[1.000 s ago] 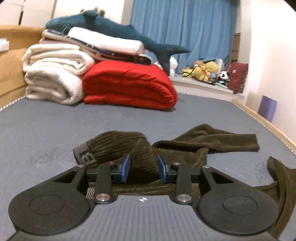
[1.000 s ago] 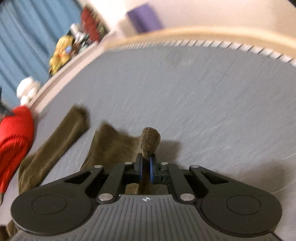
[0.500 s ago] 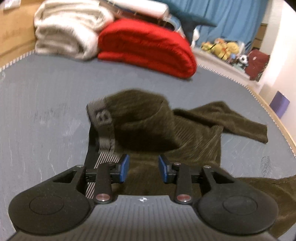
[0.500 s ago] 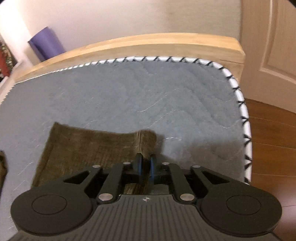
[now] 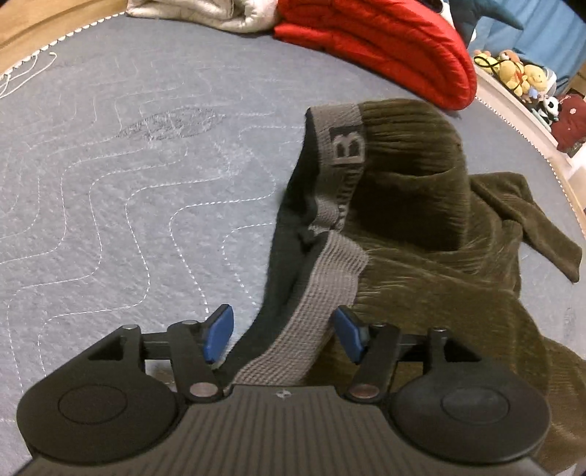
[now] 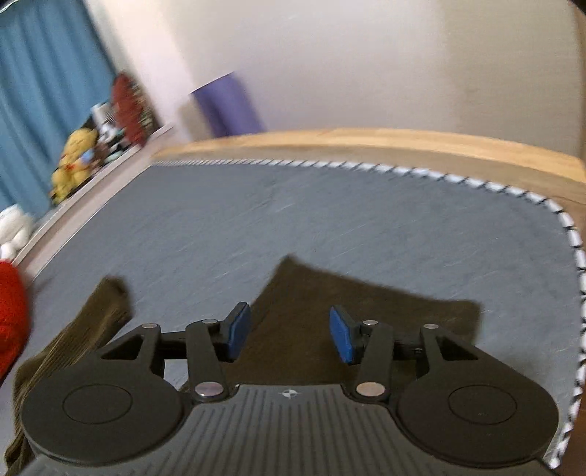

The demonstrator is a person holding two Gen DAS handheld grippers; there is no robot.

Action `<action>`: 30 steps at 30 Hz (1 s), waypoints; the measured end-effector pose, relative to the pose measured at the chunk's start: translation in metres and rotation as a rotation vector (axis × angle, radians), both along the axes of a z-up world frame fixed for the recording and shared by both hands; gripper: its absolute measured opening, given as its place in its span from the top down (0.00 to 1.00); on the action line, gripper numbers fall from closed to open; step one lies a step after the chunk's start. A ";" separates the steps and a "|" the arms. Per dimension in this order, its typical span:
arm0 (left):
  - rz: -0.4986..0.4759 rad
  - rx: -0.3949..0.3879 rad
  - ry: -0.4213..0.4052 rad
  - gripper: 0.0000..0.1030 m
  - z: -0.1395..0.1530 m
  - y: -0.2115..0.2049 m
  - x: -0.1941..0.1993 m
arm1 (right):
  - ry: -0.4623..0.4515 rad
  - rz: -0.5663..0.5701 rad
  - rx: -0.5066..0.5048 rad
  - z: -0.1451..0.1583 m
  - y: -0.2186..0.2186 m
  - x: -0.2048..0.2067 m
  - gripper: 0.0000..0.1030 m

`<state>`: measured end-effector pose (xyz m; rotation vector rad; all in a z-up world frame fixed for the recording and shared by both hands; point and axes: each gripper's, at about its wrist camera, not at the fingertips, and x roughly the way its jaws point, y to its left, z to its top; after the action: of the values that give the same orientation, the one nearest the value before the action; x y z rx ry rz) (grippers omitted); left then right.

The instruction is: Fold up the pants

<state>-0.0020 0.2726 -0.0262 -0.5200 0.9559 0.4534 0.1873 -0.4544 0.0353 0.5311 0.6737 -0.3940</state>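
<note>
Lying crumpled on the grey quilted mattress (image 5: 110,205), the dark olive corduroy pants (image 5: 421,234) fill the right half of the left wrist view. Their grey elastic waistband (image 5: 329,271), with a woven letter on its far stretch, runs from the far middle toward the camera and passes between the blue pads of the left gripper (image 5: 280,333). The jaws are opening, the pads stand spread on either side of the band, and neither presses on it. Behind the waistband the seat of the pants bulges up in a rounded hump, and one leg (image 5: 531,227) trails off to the right, ending flat on the mattress.

Far beyond the pants a folded red quilt (image 5: 384,47) rests beside a folded cream blanket (image 5: 205,14), and a row of plush toys (image 5: 516,73) sits on a ledge at the far right.

In the right wrist view, which is blurred, the right gripper (image 6: 289,333) is likewise opening, its blue pads well apart with nothing pinched. Below and just beyond them a leg end of the pants (image 6: 366,304) lies flat on the mattress, and another olive strip (image 6: 91,322) lies to the left. The mattress's stitched edge (image 6: 571,234) curves round the far right, against a wooden bed frame (image 6: 366,141). A purple roll (image 6: 227,106) stands against the far wall.
</note>
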 end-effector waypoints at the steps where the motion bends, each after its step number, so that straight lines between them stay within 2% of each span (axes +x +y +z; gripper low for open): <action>1: -0.017 -0.015 0.006 0.29 -0.005 0.001 0.001 | 0.001 0.014 0.002 -0.001 0.004 0.003 0.51; 3: -0.085 -0.073 0.031 0.27 -0.019 0.001 0.006 | 0.007 0.038 0.011 -0.002 0.011 0.009 0.50; 5: -0.137 -0.022 0.051 0.28 -0.026 -0.005 0.009 | 0.013 0.063 0.026 -0.001 0.019 0.012 0.50; 7: -0.186 0.044 0.061 0.39 -0.028 -0.012 0.007 | 0.018 0.083 0.034 0.002 0.028 0.011 0.50; 8: -0.199 0.058 0.054 0.51 -0.025 -0.013 0.003 | 0.018 0.090 0.035 0.005 0.032 0.007 0.50; 9: -0.211 0.049 0.038 0.65 -0.020 -0.012 -0.001 | 0.018 0.098 0.036 0.006 0.035 0.007 0.50; 12: -0.173 -0.021 -0.048 0.84 0.004 -0.001 -0.023 | 0.019 0.117 0.044 0.009 0.042 0.004 0.50; 13: -0.140 -0.042 -0.075 0.85 0.013 0.002 -0.033 | 0.019 0.124 0.046 0.010 0.044 0.004 0.50; 16: -0.032 -0.022 -0.116 0.86 0.039 0.007 -0.066 | 0.021 0.141 0.047 0.011 0.052 0.004 0.50; 18: 0.003 0.011 -0.083 0.86 0.043 0.004 -0.075 | 0.025 0.149 0.046 0.011 0.056 0.004 0.50; 19: -0.010 0.033 -0.050 0.85 0.042 -0.001 -0.073 | 0.029 0.153 0.044 0.011 0.057 0.004 0.50; 20: -0.022 0.025 -0.007 0.81 0.034 -0.002 -0.071 | 0.035 0.157 0.040 0.011 0.058 0.004 0.50; 21: -0.040 0.020 0.033 0.70 0.026 -0.003 -0.067 | 0.043 0.160 0.034 0.010 0.058 0.005 0.50; 22: -0.041 0.039 0.076 0.64 0.020 -0.004 -0.065 | 0.053 0.161 0.029 0.008 0.058 0.006 0.50; 23: -0.014 0.075 0.086 0.60 0.022 -0.005 -0.065 | 0.068 0.163 0.028 0.005 0.058 0.006 0.50; 25: -0.005 0.193 0.047 0.60 0.039 -0.011 -0.066 | 0.097 0.168 0.032 0.000 0.057 0.008 0.50; 26: -0.024 0.272 0.021 0.60 0.050 -0.019 -0.066 | 0.110 0.177 0.035 -0.003 0.057 0.009 0.50; 27: -0.058 0.318 -0.011 0.60 0.058 -0.027 -0.067 | 0.120 0.189 0.037 -0.005 0.058 0.010 0.49; 28: -0.101 0.310 -0.053 0.60 0.065 -0.034 -0.066 | 0.126 0.202 0.036 -0.006 0.060 0.010 0.49; 30: -0.206 0.203 -0.120 0.60 0.064 -0.043 -0.066 | 0.130 0.240 0.027 -0.006 0.066 0.011 0.48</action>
<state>-0.0675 0.2294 0.0382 -0.2580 0.8277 0.3249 0.1982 -0.3883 0.0290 0.4467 0.8592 -0.1955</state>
